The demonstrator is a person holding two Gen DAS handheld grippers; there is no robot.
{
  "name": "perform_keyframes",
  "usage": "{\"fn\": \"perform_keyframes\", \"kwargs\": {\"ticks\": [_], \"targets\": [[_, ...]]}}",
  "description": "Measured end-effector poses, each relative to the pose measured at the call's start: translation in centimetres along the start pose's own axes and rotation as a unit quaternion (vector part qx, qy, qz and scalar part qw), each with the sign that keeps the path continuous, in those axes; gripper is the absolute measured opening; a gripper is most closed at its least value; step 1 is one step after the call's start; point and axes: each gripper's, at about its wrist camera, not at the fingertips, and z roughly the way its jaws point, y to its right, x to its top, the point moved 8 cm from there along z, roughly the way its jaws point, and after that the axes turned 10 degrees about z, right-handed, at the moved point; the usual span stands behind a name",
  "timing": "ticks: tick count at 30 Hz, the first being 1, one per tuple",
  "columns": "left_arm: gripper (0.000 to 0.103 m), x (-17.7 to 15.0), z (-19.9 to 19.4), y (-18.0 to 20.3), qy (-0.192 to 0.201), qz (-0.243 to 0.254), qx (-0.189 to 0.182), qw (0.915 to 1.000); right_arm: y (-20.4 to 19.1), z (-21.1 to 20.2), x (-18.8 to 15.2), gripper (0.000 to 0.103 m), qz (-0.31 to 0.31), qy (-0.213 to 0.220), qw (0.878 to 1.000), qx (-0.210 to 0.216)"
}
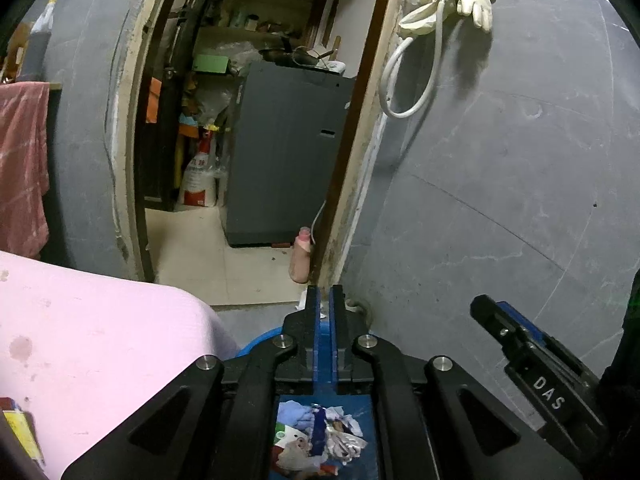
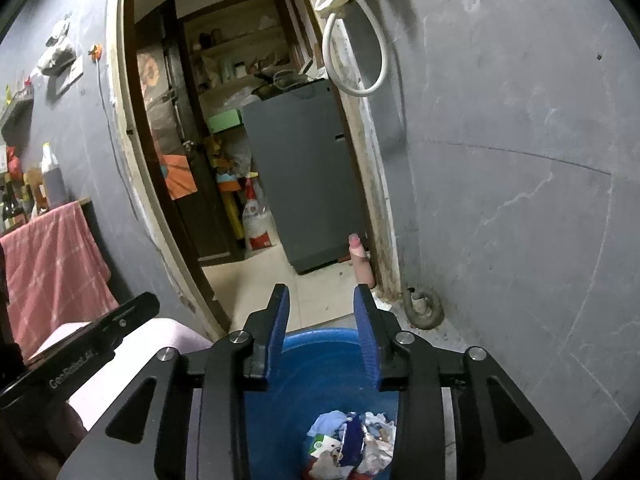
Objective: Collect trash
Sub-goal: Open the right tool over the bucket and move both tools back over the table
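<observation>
A blue bin (image 2: 320, 364) stands on the floor under both grippers, with a pile of crumpled wrappers and paper trash (image 2: 352, 444) at its bottom; the trash also shows in the left wrist view (image 1: 316, 440). My left gripper (image 1: 325, 300) is shut with nothing between its blue pads, held above the bin's rim (image 1: 256, 340). My right gripper (image 2: 322, 312) is open and empty above the bin. The right gripper shows in the left wrist view (image 1: 520, 340) at the lower right.
A pink surface (image 1: 80, 340) lies to the left of the bin. A doorway ahead leads to a grey appliance (image 1: 288, 152) and cluttered shelves. A pink bottle (image 1: 301, 258) stands by the door frame. A grey wall (image 1: 500, 160) with a hanging hose is on the right.
</observation>
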Motion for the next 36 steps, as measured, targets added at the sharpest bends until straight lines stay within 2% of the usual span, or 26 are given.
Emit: {"fn": "perform_keyframes", "kwargs": {"ticks": [1, 2, 4, 7, 8, 9, 10, 13, 14, 16, 20, 21, 29, 36], "targets": [[0.011, 0.2, -0.4, -0.2, 0.001, -0.003, -0.001, 1.0000, -0.1, -0.3, 0.2, 0.041, 0.001, 0.004, 1.000, 0.000], [0.022, 0.3, -0.8, -0.5, 0.004, -0.007, -0.002, 1.0000, -0.4, -0.6, 0.4, 0.044, 0.001, 0.009, 1.000, 0.001], [0.033, 0.6, -2.1, -1.2, 0.016, -0.017, -0.003, 0.9997, -1.1, -1.3, 0.8, 0.051, 0.000, 0.019, 1.000, 0.004], [0.038, 1.2, -4.2, -2.4, 0.033, -0.022, 0.004, 0.9992, -2.2, -2.8, 1.3, 0.056, -0.005, 0.034, 0.999, 0.007], [0.043, 1.4, -4.9, -2.9, 0.036, -0.022, 0.006, 0.9991, -2.5, -3.1, 1.4, 0.058, -0.007, 0.038, 0.999, 0.008], [0.046, 1.7, -5.8, -3.5, 0.041, -0.021, 0.010, 0.9989, -3.0, -3.6, 1.6, 0.065, -0.010, 0.042, 0.999, 0.009], [0.052, 1.9, -6.7, -4.0, 0.047, -0.022, 0.012, 0.9986, -3.5, -4.1, 1.7, 0.071, -0.014, 0.049, 0.999, 0.011], [0.065, 2.5, -9.2, -5.8, 0.064, -0.027, 0.020, 0.9974, -5.1, -5.5, 1.9, 0.077, -0.018, 0.060, 0.998, 0.016], [0.073, 2.7, -10.1, -6.5, 0.068, -0.029, 0.023, 0.9970, -5.6, -6.0, 1.9, 0.078, -0.016, 0.063, 0.998, 0.018], [0.082, 3.0, -11.9, -7.9, 0.078, -0.036, 0.029, 0.9959, -6.8, -6.9, 1.9, 0.085, -0.016, 0.069, 0.997, 0.025], [0.096, 3.3, -15.4, -10.6, 0.091, -0.043, 0.042, 0.9940, -9.5, -8.4, 1.8, 0.096, -0.028, 0.076, 0.996, 0.032], [0.097, 3.3, -16.0, -11.2, 0.091, -0.043, 0.045, 0.9939, -10.2, -8.8, 1.7, 0.103, -0.031, 0.077, 0.996, 0.034], [0.100, 2.3, -21.4, -16.0, 0.086, -0.030, 0.068, 0.9935, -16.1, -11.4, 0.0, 0.103, -0.038, 0.073, 0.995, 0.058], [0.100, -0.6, -24.8, -20.6, 0.066, -0.032, 0.092, 0.9931, -20.6, -12.4, -2.8, 0.103, -0.049, 0.058, 0.994, 0.078]]}}
